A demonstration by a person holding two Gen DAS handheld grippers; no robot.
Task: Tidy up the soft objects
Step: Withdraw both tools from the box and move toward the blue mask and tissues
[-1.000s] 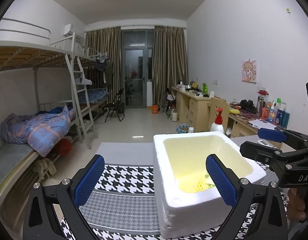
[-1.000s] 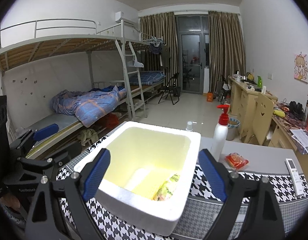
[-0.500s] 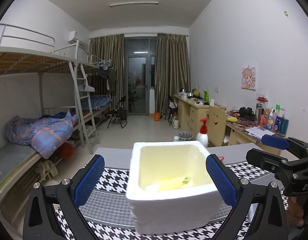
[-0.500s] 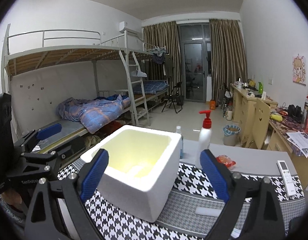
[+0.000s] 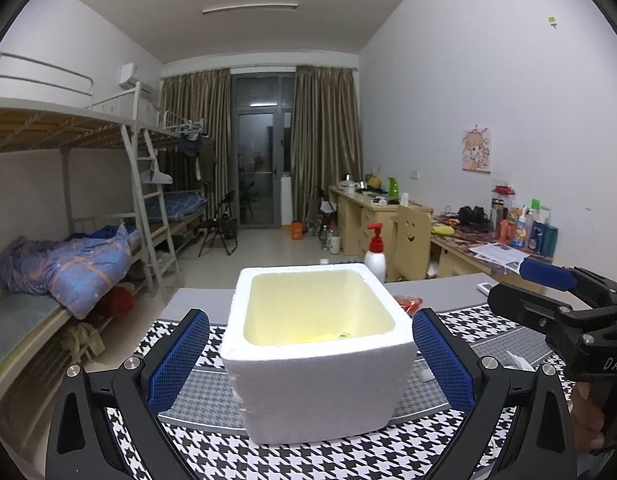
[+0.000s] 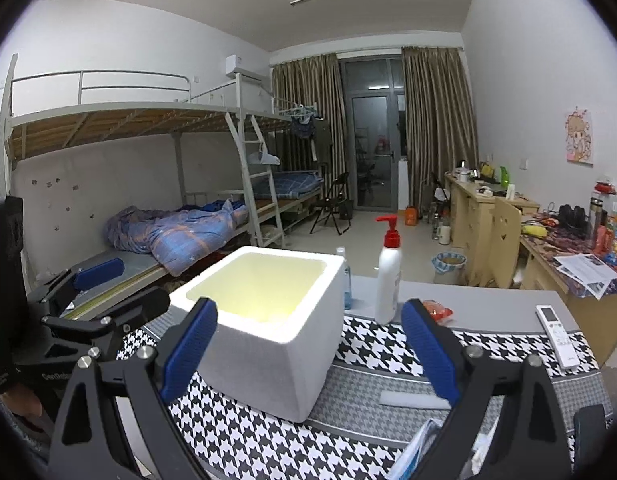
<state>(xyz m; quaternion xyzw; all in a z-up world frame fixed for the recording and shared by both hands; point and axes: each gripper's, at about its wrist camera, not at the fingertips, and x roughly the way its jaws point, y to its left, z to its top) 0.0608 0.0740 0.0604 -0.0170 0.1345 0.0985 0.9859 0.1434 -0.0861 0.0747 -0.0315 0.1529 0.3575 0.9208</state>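
A white foam box [image 5: 316, 364] with a pale yellow inside stands on the houndstooth cloth [image 5: 196, 340]. Only a sliver of a yellow-green packet [image 5: 342, 335] shows over its rim. My left gripper [image 5: 310, 360] is open, its blue pads wider than the box and nearer to me than it. My right gripper [image 6: 308, 350] is also open with nothing held, and the foam box [image 6: 268, 340] sits ahead on its left. A red packet [image 6: 438, 309] lies behind the box. Each gripper shows in the other's view, the right gripper [image 5: 548, 300] and the left gripper [image 6: 96, 300].
A white pump bottle [image 6: 388, 280] with a red top stands right of the box. A remote [image 6: 556, 334] lies far right, a white foam strip [image 6: 412, 400] on the cloth, and blue-white packets [image 6: 420, 448] at the near edge. Bunk beds stand left, desks right.
Both grippers have drawn back from the box and dropped lower. The box now shows from the side, and the packet inside is almost hidden.
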